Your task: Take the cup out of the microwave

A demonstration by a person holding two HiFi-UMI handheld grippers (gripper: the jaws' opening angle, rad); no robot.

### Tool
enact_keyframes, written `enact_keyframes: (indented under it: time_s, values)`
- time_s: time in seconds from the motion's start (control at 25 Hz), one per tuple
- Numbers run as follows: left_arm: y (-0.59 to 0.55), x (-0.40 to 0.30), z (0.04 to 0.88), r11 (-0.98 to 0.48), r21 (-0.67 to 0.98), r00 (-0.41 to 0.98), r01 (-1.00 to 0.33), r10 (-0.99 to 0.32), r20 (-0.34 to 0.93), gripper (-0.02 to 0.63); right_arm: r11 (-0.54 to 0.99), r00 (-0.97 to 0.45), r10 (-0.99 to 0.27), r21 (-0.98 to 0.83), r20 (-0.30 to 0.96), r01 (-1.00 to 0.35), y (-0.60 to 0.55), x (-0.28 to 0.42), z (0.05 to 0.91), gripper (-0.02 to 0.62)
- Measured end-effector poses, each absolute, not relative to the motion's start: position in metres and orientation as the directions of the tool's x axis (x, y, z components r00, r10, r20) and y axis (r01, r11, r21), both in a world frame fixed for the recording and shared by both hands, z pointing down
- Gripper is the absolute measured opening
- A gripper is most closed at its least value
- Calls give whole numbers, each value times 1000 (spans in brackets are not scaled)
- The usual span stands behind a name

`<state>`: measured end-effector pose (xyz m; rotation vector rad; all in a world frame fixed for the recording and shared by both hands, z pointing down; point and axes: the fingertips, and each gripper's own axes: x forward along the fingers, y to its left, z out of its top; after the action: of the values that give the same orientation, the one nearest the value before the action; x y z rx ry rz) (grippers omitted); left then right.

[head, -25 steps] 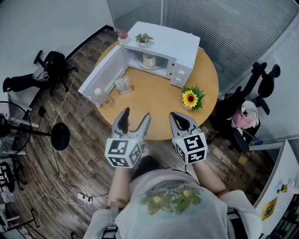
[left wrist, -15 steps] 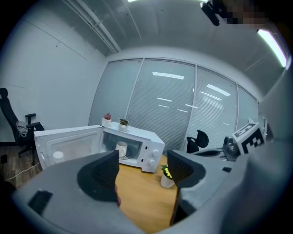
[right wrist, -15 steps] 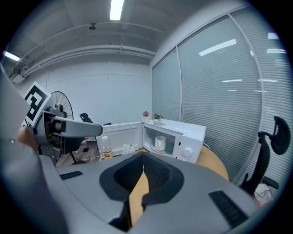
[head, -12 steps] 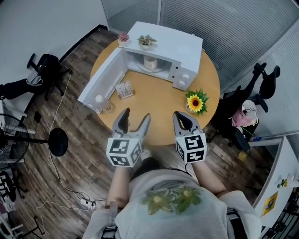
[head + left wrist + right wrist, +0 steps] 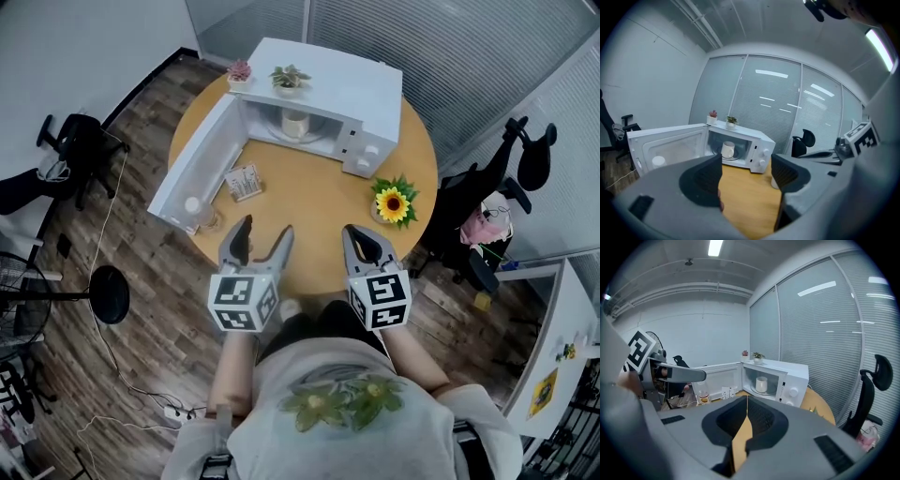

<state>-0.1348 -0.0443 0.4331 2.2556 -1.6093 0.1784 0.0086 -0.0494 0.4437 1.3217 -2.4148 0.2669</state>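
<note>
A white microwave (image 5: pixel 323 89) stands at the far side of a round wooden table (image 5: pixel 309 202), its door (image 5: pixel 192 169) swung wide open to the left. Inside on the turntable sits a white cup (image 5: pixel 295 122), also visible in the left gripper view as the cup (image 5: pixel 727 149) and in the right gripper view as the cup (image 5: pixel 761 384). My left gripper (image 5: pixel 261 242) hangs open over the table's near edge. My right gripper (image 5: pixel 367 244) is shut with nothing in it, beside the left one. Both are well short of the microwave.
A potted sunflower (image 5: pixel 392 202) stands at the table's right. A small card holder (image 5: pixel 245 180) and a glass (image 5: pixel 210 219) are at the left near the door. Two small plants (image 5: pixel 286 77) sit on the microwave. Office chairs (image 5: pixel 487 220) flank the table.
The view has shifted slightly closer to the table. Both grippers keep the same pose and spacing; nothing on the table has moved.
</note>
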Motion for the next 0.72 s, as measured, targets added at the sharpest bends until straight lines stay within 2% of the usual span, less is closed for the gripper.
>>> enact_keyframes:
  time_s: [0.4, 0.72]
  values:
    - [-81, -133, 449, -254, 248, 329, -935, -880, 343, 311, 564, -523, -755, -14, 396, -826, -74, 17, 448, 17]
    - [-117, -129, 448, -205, 240, 283, -949, -890, 358, 311, 626, -564, -695, -11, 447, -780, -105, 19, 454, 17]
